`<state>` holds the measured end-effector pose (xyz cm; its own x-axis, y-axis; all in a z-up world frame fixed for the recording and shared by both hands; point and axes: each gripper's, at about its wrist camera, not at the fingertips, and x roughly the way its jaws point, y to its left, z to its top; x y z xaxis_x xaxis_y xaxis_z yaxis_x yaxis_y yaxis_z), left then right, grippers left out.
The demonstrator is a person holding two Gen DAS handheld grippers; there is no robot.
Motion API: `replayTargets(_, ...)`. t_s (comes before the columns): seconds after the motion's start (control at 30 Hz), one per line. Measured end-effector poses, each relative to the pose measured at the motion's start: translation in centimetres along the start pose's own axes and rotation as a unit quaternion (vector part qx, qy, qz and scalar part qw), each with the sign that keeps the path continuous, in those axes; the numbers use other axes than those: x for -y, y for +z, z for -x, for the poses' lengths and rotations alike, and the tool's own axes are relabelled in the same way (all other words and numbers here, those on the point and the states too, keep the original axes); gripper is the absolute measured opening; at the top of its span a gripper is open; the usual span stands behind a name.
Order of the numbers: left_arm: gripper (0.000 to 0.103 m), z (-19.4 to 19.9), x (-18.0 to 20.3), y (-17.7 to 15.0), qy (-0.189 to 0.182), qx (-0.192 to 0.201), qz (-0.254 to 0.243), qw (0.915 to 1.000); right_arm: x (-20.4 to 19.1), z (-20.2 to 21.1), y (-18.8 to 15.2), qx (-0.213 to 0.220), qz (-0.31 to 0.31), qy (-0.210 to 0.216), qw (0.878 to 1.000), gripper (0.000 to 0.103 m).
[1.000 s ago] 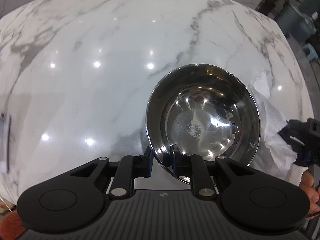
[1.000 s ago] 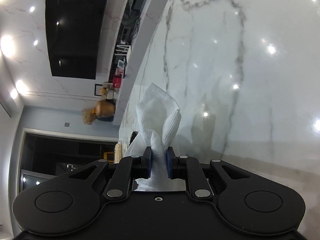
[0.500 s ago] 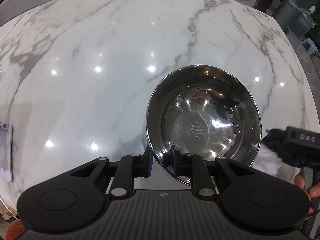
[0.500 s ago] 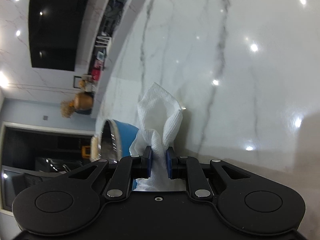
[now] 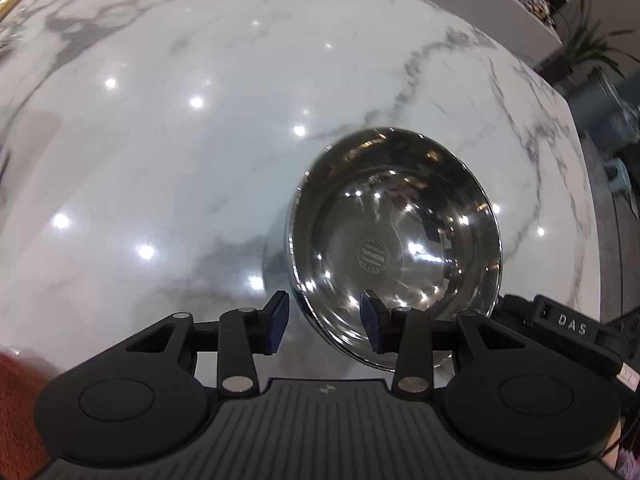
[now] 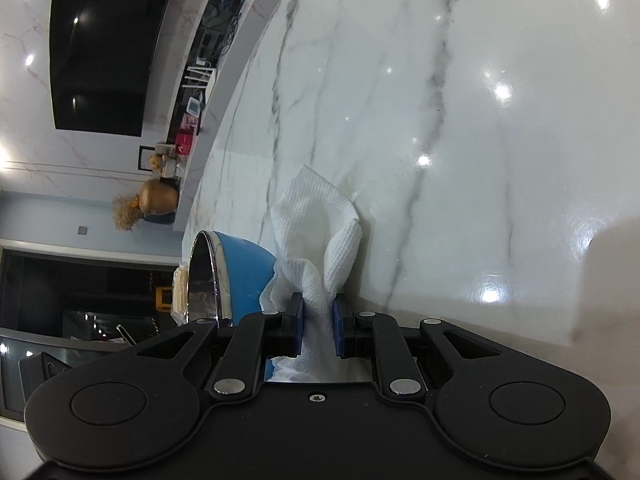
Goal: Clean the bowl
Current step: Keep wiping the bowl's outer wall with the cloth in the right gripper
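Here, the left gripper [image 5: 323, 323] has its blue-padded jaws spread wide, one on each side of the near rim of the bowl [image 5: 394, 246], gripping nothing. The bowl is round, with a polished, mirror-like steel interior bearing a circular stamp at the base; its exterior is smooth blue [image 6: 240, 276]. It sits on the glossy white surface [image 5: 180, 140] with grey marble veining. The right gripper [image 6: 318, 326] has its jaws closed narrowly on a crumpled, embossed white paper towel [image 6: 316, 232], just beside the bowl's outer wall.
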<state>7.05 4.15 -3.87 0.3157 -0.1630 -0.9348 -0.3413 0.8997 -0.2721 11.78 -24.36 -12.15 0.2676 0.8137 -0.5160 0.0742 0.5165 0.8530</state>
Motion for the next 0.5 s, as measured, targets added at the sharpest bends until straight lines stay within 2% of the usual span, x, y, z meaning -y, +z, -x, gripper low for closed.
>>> replayTargets(0.07, 0.035, 0.3, -0.1, 0.1, 0.000, 0.009, 0.004, 0.9999, -0.1, 0.0, 0.0, -0.001, 0.002, -0.001, 1.000, 0.014)
replayTargets(0.1, 0.029, 0.4, -0.1, 0.2, 0.001, 0.013, 0.005, 0.9999, -0.2, 0.1, -0.1, -0.001, 0.003, -0.002, 1.000, 0.014)
replayTargets(0.27, 0.017, 0.4, 0.1, 0.2, 0.020, 0.016, -0.014, 0.9996, -0.7, 0.1, 0.0, 0.000, 0.006, -0.004, 1.000, 0.014)
replayTargets(0.4, 0.016, 0.3, 0.1, 0.3, 0.020, 0.016, -0.029, 0.9993, -0.9, 0.6, -0.1, 0.004, 0.008, -0.003, 1.000, 0.014)
replayTargets(0.5, 0.016, 0.3, 0.3, 0.4, 0.022, 0.016, -0.053, 0.9982, -1.5, 1.2, 0.2, 0.016, 0.002, 0.014, 1.000, 0.014)
